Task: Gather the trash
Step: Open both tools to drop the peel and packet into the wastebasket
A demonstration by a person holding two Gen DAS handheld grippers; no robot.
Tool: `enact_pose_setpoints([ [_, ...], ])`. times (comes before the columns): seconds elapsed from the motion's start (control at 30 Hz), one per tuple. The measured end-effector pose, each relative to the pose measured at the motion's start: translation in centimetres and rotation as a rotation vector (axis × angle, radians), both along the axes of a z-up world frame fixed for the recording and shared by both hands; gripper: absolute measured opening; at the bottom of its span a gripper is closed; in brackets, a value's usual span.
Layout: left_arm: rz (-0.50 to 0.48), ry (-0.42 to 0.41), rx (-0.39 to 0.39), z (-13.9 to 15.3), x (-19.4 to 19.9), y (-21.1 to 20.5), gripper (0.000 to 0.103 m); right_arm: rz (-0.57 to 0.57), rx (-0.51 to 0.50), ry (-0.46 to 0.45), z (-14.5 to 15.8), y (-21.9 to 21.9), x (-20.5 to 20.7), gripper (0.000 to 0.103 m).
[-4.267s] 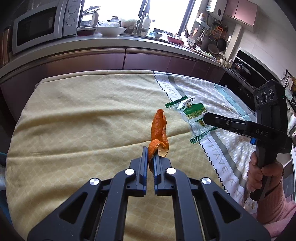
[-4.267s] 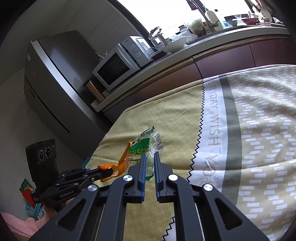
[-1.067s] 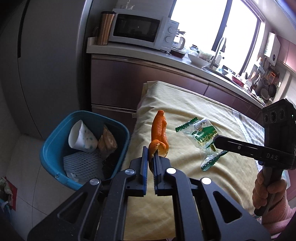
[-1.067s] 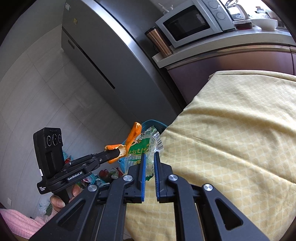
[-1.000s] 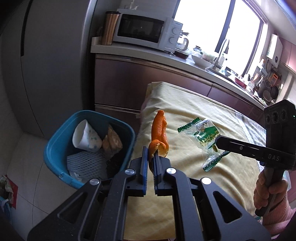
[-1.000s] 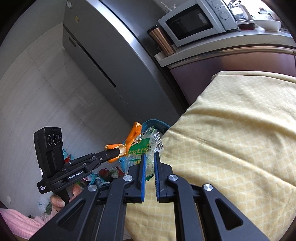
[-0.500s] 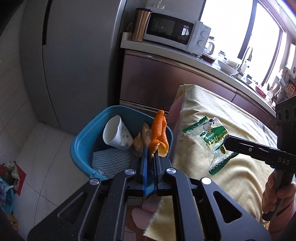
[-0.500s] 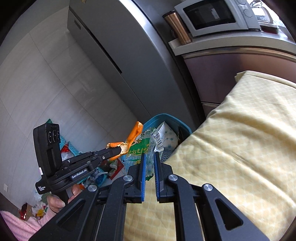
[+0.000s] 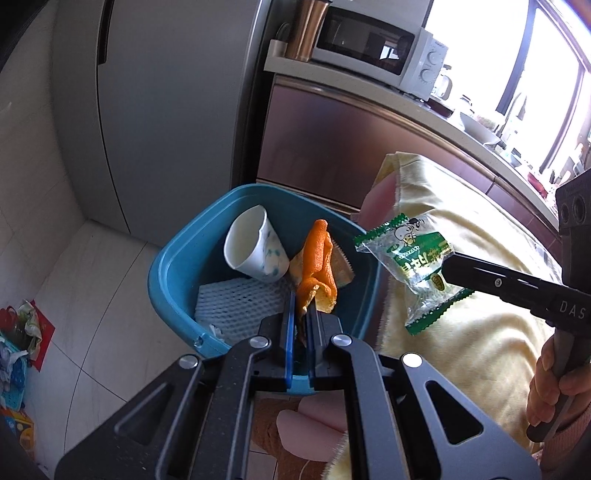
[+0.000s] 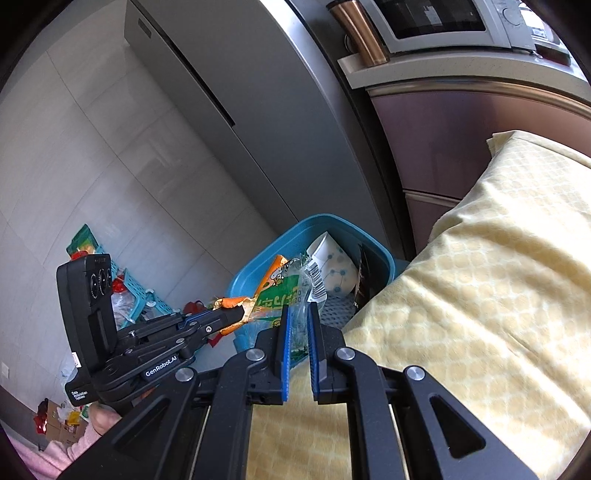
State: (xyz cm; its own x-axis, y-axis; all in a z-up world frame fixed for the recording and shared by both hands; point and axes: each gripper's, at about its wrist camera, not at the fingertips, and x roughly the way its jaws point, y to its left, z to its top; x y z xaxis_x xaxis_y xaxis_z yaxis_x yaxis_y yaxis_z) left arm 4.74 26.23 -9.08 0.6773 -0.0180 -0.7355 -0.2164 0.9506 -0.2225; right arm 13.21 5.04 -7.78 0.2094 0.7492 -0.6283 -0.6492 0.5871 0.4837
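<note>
Standing on pale floor tiles [image 9: 92, 295], blue bin [image 9: 177, 266] adjoins yellow-clothed table [image 10: 498, 295].

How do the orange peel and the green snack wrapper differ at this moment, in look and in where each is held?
The orange peel is opaque, curled and stands upright from the left tool; the green snack wrapper is flat, partly clear, printed film, pinched by the right tool. In the left wrist view the peel shows in front of the blue bin, the wrapper in front of the yellow tablecloth. Both are gripped in shut tools.

Grey fridge [image 9: 155, 110], white microwave [image 9: 373, 48], copper tumbler [image 9: 308, 29], yellow tablecloth [image 10: 498, 295]
</note>
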Motion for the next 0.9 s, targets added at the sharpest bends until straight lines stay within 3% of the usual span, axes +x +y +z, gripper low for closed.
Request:
enact_pose_setpoints([
  [0.3,0.019,0.058,-0.029,-2.3,1.3,0.9,0.007,0.017,-0.088,0.007,-1.2,3.3,0.9,0.008],
  [0.63,0.017,0.102,-0.059,-4.3,2.6,1.5,0.011,0.003,-0.165,0.035,-2.2,5.6,1.9,0.015],
  [0.9,0.027,0.072,-0.075,-4.0,2.4,1.7,0.025,-0.007,-0.141,0.045,-2.3,5.3,2.2,0.019],
])
